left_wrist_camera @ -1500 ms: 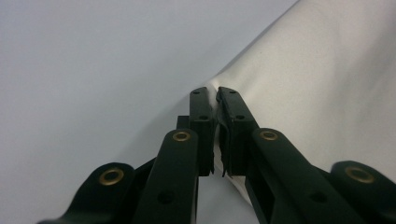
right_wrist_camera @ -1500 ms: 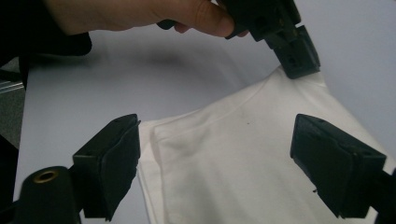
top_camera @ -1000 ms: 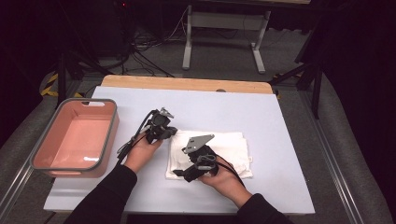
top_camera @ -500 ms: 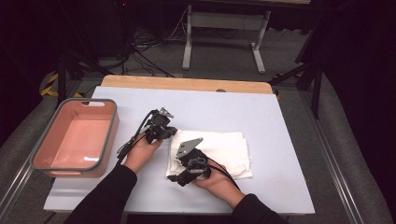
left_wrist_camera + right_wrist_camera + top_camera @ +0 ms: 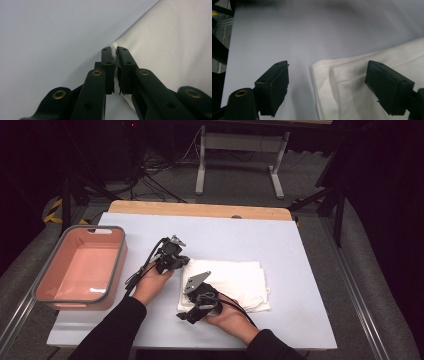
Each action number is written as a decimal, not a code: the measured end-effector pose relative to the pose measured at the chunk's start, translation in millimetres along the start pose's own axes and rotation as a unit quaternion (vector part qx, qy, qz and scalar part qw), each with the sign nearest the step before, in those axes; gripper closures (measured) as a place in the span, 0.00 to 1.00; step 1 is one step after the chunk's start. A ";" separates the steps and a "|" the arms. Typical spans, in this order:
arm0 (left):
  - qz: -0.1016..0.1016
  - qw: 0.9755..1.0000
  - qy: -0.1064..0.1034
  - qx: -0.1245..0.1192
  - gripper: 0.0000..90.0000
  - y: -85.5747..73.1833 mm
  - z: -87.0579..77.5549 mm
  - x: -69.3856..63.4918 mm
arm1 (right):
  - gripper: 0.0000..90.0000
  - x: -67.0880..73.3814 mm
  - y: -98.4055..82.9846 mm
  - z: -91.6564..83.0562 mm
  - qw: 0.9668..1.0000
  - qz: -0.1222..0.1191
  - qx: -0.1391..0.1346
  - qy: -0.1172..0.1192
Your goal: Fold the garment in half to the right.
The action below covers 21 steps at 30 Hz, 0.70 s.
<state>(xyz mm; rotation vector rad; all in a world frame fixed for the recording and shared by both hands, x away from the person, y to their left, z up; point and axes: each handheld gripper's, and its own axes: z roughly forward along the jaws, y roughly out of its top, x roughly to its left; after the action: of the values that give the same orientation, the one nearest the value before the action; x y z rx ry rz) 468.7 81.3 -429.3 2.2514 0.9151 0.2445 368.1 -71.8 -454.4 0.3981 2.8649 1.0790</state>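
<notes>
A folded white cloth lies flat near the middle of a pale grey worktop. The left tongs are clamped on the cloth's edge at its far left corner, a thin ridge of fabric pinched between the black jaws. The right tongs stand wide open, low over the cloth's near left corner; one jaw is above bare worktop, the other above the fabric, and neither presses on it. In the high view the left tongs and right tongs sit at the cloth's left side. A pink rectangular plastic bin with a grey rim stands at the worktop's left edge, well apart from the cloth.
</notes>
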 end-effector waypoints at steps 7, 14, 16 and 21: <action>0.000 1.000 -0.001 0.001 0.94 -0.2 0.5 0.6 | 0.28 3.2 -0.2 1.0 1.000 -0.005 0.001 -0.014; 0.000 1.000 0.001 0.004 0.94 -0.3 1.9 0.5 | 0.48 3.2 -0.1 0.4 0.999 -0.015 -0.001 -0.038; 0.000 1.000 0.001 0.004 0.94 -0.4 1.9 0.5 | 0.61 2.6 0.0 -0.8 0.999 -0.015 -0.001 -0.047; 0.004 1.000 0.001 0.006 0.95 -0.6 1.5 0.1 | 0.90 -1.0 0.5 -4.7 0.999 -0.005 -0.004 -0.043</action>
<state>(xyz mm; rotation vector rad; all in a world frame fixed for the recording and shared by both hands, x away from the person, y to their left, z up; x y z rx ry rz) 469.0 80.9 -430.8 2.2653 0.9111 0.2445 368.5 -74.7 -450.6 0.4176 2.7842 1.0451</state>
